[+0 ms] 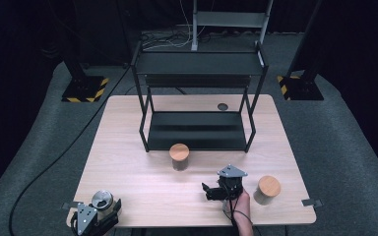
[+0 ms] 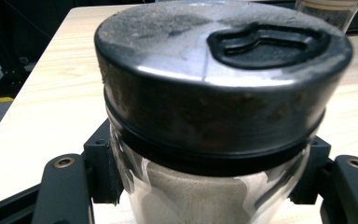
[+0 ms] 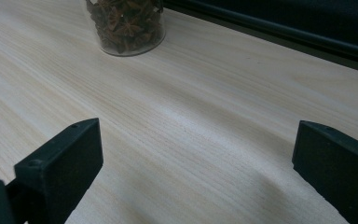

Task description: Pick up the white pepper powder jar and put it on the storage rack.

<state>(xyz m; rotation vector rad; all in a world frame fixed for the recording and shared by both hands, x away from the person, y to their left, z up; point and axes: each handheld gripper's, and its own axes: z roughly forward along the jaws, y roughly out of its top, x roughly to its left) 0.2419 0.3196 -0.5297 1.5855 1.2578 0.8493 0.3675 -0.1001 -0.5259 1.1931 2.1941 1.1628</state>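
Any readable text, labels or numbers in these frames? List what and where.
None readable.
Jar lid: a raised tab outline, no lettering.
Wood-lidded jars: no labels visible.
Stand bases: yellow-black hazard stripes, no words.
Shelf rack and table: no markings visible.

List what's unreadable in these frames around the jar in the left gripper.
- Jar base: left gripper view, cut off by the bottom edge.
- Left gripper pads' contact on the jar: high view, too small.
- Star anise jar lid: right gripper view, cut off by the top edge.
- Rack lower shelf contents: high view, too dark.
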